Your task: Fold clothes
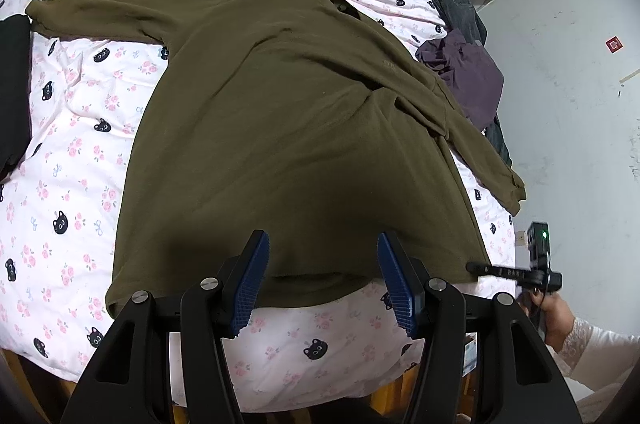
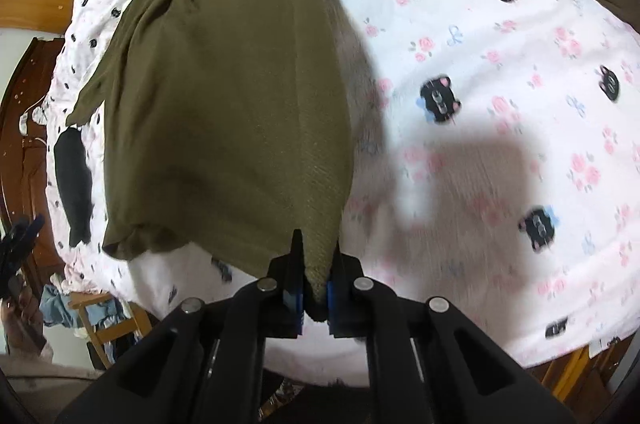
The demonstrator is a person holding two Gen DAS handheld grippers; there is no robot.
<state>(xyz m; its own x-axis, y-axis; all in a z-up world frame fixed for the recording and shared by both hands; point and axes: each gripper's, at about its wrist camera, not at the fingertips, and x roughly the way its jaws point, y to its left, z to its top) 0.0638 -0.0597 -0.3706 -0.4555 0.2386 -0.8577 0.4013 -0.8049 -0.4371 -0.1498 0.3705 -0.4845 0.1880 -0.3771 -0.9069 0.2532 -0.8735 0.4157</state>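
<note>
Right gripper (image 2: 316, 288) pinches the shirt's (image 1: 280, 127) near hem corner; left gripper (image 1: 324, 284) hangs half-open, empty. Thin bite could slip, dragging fabric unevenly.

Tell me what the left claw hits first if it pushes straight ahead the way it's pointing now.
Most likely the olive green sweater. The left claw hangs open over the sweater's near hem, with nothing between its pads, so going straight on should land it on that fabric, lying on the cat-print bedsheet. Exact depth is hard to judge.

Olive shirt (image 1: 280, 127), pink cat-print sheet (image 1: 72, 151)
</note>
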